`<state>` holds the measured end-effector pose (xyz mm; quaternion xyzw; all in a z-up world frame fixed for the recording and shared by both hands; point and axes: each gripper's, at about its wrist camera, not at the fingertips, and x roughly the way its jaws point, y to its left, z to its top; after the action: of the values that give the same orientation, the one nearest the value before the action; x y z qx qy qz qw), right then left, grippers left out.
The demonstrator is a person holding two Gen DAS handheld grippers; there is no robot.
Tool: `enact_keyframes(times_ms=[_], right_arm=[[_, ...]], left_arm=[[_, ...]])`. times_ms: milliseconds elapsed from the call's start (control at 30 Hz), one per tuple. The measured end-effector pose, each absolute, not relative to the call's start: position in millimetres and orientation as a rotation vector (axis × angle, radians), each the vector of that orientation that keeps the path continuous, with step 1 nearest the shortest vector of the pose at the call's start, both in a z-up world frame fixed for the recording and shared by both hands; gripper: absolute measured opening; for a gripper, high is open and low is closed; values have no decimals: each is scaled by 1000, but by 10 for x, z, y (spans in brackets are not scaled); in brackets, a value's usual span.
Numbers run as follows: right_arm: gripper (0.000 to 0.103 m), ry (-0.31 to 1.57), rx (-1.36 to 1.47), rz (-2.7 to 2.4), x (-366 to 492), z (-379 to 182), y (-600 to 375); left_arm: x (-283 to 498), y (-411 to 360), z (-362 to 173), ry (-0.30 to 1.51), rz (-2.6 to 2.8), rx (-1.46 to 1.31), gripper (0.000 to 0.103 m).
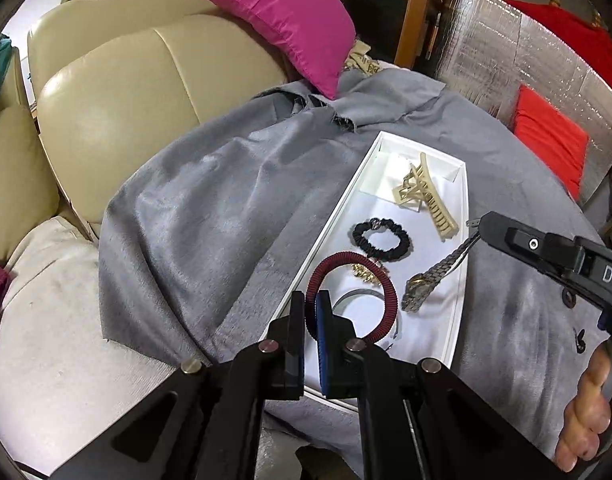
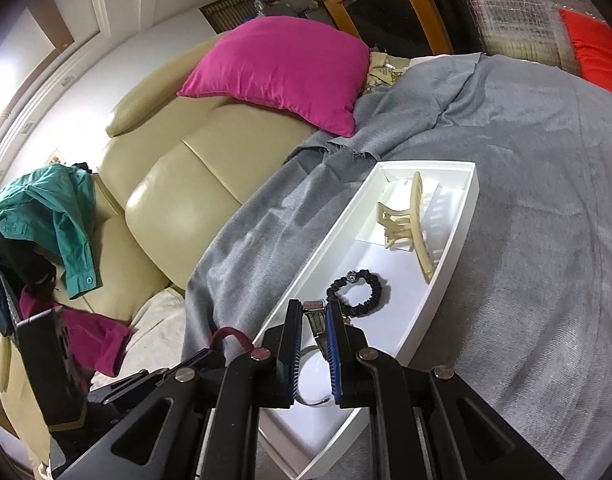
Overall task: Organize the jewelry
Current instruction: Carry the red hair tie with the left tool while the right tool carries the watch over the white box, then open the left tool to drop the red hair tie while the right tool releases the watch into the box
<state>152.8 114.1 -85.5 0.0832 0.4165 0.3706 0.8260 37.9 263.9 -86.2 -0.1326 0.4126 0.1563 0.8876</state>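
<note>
A white tray (image 1: 326, 236) lies on a grey cloth. It holds a beige claw clip (image 1: 426, 196), a black scrunchie (image 1: 382, 240), a gold piece (image 1: 364, 271) and a thin silver bangle (image 1: 358, 294). My left gripper (image 1: 311, 304) is shut on a dark red ribbed hair ring (image 1: 390, 296) and holds it over the tray's near end. My right gripper (image 2: 313, 312) is shut on the strap of a silver and gold wristwatch (image 1: 422, 286), which hangs over the tray. In the right wrist view the strap (image 2: 316, 320) sits between the fingers, above the tray (image 2: 458, 256), clip (image 2: 406, 220) and scrunchie (image 2: 356, 290).
The grey cloth (image 1: 226, 208) covers a round surface next to a beige leather sofa (image 1: 118, 108). A magenta cushion (image 1: 286, 16) lies at the back. A red cushion (image 1: 550, 136) sits at the right. Green clothing (image 2: 54, 216) is piled on the sofa.
</note>
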Motion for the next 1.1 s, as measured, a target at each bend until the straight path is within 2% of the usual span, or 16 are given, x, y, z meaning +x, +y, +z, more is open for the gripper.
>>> enact_keyframes(times_ms=[1100], right_arm=[[15,966,197,654,1923,-1223,1187]], left_arm=[[552,2638,-1270,1074,311,-246,5]])
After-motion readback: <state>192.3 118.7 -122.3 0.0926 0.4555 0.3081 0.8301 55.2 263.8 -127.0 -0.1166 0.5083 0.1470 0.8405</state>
